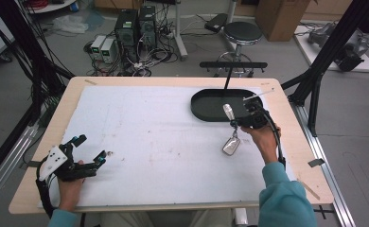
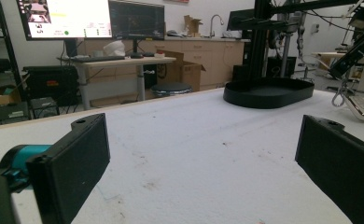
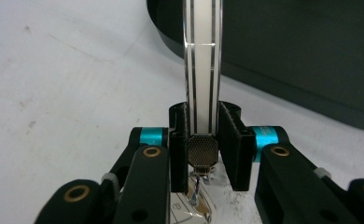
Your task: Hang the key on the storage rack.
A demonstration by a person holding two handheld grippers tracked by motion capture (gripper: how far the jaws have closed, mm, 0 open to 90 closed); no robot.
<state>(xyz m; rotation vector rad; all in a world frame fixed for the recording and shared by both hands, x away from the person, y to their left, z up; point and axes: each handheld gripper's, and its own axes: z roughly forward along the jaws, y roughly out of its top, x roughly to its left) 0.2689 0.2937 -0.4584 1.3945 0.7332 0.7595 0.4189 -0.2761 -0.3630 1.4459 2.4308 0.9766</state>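
The right gripper [image 1: 241, 120] clamps a slim silver fob [image 3: 202, 70] just short of the black tray [image 1: 206, 112], its attached key [image 1: 232, 144] apparently dangling onto the white mat [image 1: 149, 142]. It should lift until the key clears the rim before crossing. The left gripper [image 2: 194, 163] rests spread wide, holding nothing.

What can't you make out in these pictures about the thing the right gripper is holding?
- Silver strap, right gripper view: its upper end is cut off by the top edge.
- Key fob, right gripper view: mostly hidden behind the right gripper; high view: too small to read any markings.
- Black tray, high view: near wall partly hidden by gripper.
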